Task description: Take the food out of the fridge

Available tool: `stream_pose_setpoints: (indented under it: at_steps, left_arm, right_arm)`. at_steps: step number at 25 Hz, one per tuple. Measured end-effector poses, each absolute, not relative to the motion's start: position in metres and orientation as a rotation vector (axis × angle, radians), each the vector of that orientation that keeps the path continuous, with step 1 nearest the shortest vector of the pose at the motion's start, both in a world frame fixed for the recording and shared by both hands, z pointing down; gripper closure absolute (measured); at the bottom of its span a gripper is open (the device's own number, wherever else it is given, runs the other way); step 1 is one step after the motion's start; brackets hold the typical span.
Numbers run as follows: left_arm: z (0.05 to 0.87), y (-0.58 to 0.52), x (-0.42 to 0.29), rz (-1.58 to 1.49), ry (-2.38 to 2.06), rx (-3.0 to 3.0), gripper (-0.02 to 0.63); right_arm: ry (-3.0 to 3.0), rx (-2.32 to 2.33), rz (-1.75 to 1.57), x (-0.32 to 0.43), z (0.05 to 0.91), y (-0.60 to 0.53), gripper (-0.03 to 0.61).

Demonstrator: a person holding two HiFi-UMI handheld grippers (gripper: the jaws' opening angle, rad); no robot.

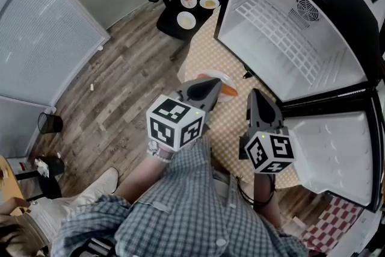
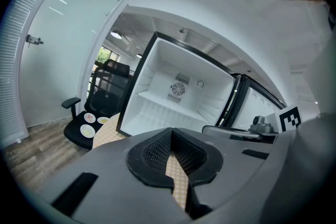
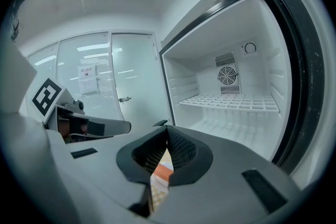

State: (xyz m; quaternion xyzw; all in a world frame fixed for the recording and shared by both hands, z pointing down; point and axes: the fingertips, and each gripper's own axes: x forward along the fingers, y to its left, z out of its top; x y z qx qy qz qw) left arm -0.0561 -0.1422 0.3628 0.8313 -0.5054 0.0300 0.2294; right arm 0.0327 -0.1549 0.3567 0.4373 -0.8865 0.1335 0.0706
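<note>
Head camera looks steeply down over left gripper (image 1: 220, 83) and right gripper (image 1: 254, 93); each gripper camera sits close behind its fingers (image 2: 152, 153), facing the open fridge (image 1: 283, 39) beyond, shared by all.

Holds the left gripper (image 1: 218, 83) and the right gripper (image 1: 254, 94) out in front, side by side and near each other. Points both forward, tipped slightly downward. Has the jaws of each pressed together tip to tip, with nothing between them. Reaches forward with the left forearm (image 1: 180, 185) in a checked sleeve, wrist just behind that gripper's marker cube (image 1: 174, 123); hides most of the right hand beneath the other cube (image 1: 269, 153).
</note>
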Motion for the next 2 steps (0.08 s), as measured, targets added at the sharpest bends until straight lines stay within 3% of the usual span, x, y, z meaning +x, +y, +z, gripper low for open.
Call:
stream_pose_setpoints:
  at_steps: [2]
  left_arm:
    - [0.3635, -0.1431, -0.0559, 0.083, -1.39, 2.286, 0.609]
  right_arm:
    - [-2.665, 1.313, 0.402, 0.0327, 0.3572, -0.1559, 0.569]
